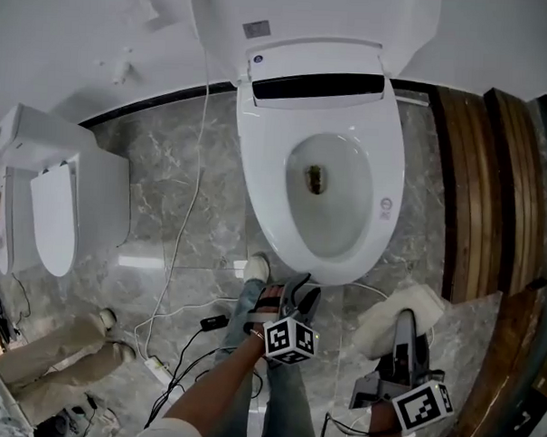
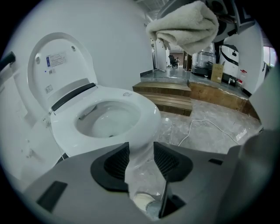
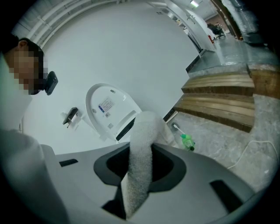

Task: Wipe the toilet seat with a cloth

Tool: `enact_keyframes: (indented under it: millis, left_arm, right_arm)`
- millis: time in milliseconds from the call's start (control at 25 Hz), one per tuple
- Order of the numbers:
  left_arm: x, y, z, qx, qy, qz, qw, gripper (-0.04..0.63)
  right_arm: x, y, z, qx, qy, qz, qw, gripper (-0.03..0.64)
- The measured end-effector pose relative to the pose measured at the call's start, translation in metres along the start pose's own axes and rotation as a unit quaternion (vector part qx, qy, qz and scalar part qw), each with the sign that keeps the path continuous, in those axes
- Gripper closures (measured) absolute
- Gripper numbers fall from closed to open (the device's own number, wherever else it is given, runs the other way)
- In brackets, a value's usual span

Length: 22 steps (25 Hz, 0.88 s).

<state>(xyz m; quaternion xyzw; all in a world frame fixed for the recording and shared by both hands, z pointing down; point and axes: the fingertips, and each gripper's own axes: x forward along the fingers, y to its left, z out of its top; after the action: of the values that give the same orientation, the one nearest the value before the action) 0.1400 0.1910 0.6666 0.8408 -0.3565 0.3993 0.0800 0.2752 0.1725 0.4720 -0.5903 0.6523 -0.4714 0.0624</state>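
Observation:
The white toilet stands in the middle with its lid (image 1: 309,15) up and its seat (image 1: 258,167) down around the bowl. My left gripper (image 1: 297,297) hovers just before the toilet's front edge; its jaws stand apart with nothing between them, and the seat (image 2: 144,105) shows beyond the left gripper (image 2: 141,159). My right gripper (image 1: 403,326) is lower right of the toilet, shut on a folded cream cloth (image 1: 382,328). The cloth (image 3: 140,162) stands up between the pads of the right gripper (image 3: 141,153). The cloth (image 2: 186,28) also appears high in the left gripper view.
A second white toilet (image 1: 56,213) stands at the left. White and black cables (image 1: 177,254) trail over the marble floor. Wooden steps (image 1: 479,177) rise at the right. Another person's legs (image 1: 50,357) are lower left. A green bottle (image 3: 187,141) sits behind the toilet.

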Motion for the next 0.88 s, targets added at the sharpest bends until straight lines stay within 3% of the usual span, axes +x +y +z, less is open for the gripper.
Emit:
enact_keyframes:
  millis: [280,600,880]
  left_arm:
    - [-0.002,0.001,0.0,-0.014,-0.017,-0.016,0.9996,0.403]
    - [-0.024,0.066,0.036,-0.152,-0.056,-0.028,0.9864,0.48]
    - [-0.043,0.149,0.072,-0.256,-0.074,-0.074,0.961,0.583]
  right_arm:
    - [0.007,-0.012,-0.008,0.004,0.012,-0.018,1.0,0.517]
    - [0.046,-0.021,-0.018,-0.039,0.079,-0.025,0.996,0.517]
    - [0.113,-0.005,0.002,-0.049,0.126,0.006,0.991,0.517]
